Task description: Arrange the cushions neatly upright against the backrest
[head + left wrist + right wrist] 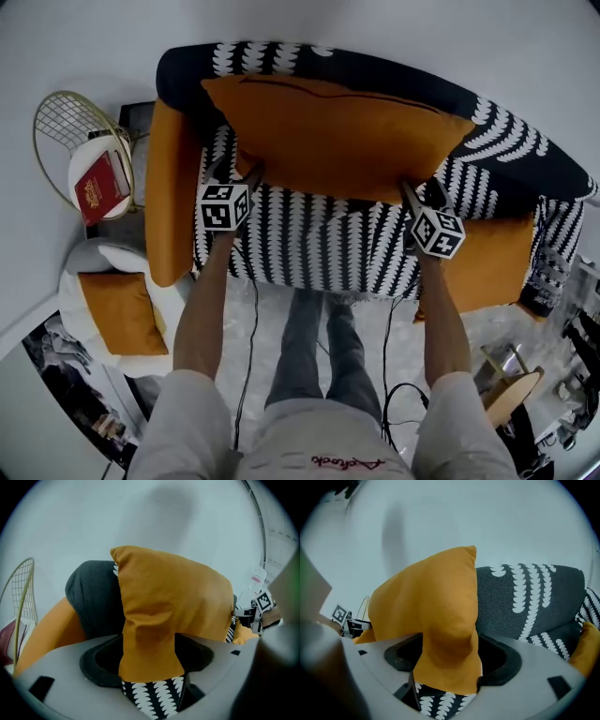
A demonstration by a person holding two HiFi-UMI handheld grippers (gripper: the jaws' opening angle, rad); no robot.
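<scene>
A large orange cushion (337, 136) stands upright against the backrest (530, 155) of a black sofa with a white leaf pattern. My left gripper (248, 176) is at its lower left corner and my right gripper (412, 192) at its lower right corner. In the left gripper view that corner of the orange cushion (154, 634) hangs between the spread jaws of the left gripper (150, 670) over the patterned seat. The right gripper view shows the other corner (445, 653) the same way inside the right gripper (447, 670). Both grippers look open, with the fabric loose between the jaws.
A long orange cushion (171, 187) lies along the sofa's left arm and another orange cushion (487, 262) at its right end. Left of the sofa stand a wire side table with a red book (98, 186) and a white pouf carrying a small orange cushion (117, 311). A wooden stool (511, 392) stands lower right.
</scene>
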